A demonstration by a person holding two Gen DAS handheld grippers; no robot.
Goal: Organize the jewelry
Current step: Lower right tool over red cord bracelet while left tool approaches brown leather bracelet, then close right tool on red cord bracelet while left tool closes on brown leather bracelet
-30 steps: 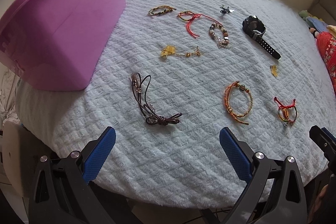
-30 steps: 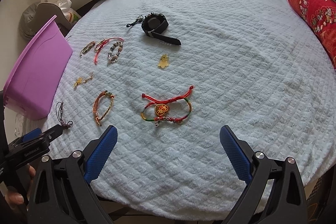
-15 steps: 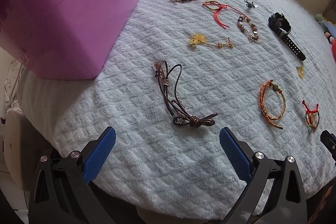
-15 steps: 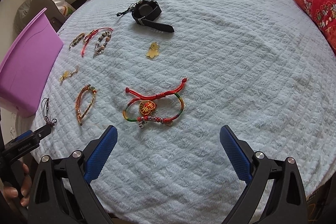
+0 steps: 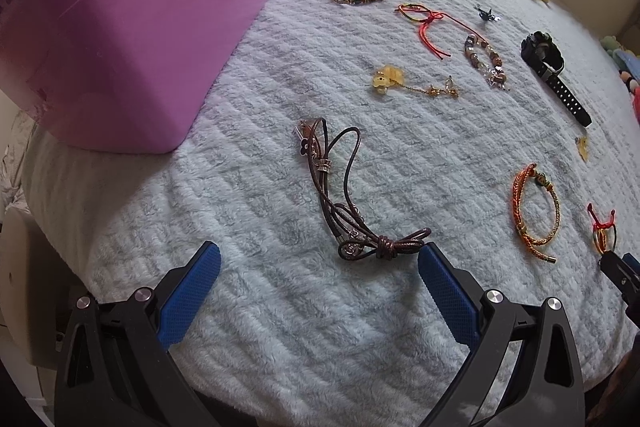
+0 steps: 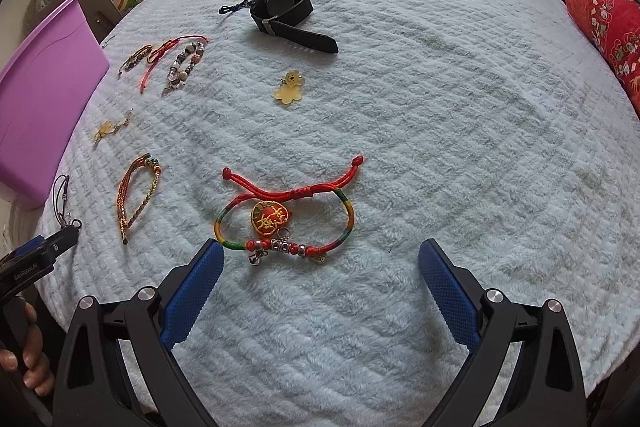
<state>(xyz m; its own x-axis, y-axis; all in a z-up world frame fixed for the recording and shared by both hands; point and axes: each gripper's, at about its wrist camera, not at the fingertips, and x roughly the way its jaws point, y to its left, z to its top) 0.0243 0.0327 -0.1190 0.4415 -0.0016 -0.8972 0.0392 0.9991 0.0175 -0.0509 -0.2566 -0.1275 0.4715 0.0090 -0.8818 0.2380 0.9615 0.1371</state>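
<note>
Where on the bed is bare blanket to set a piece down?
Bare: the wide stretch right of the black watch and rainbow bracelet, toward the red pillow. Crowded: beside the purple bin, around the bead bracelet.

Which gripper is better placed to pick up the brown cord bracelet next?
Left. The left gripper is open, with the cord bracelet just ahead between its fingers, near the purple bin. The right gripper, also open, faces the red bracelet instead.

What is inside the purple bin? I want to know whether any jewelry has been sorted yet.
That cannot be told. Both views show only the outer walls of the purple bin; its inside is hidden. The brown cord bracelet and the other pieces lie on the white blanket.
</note>
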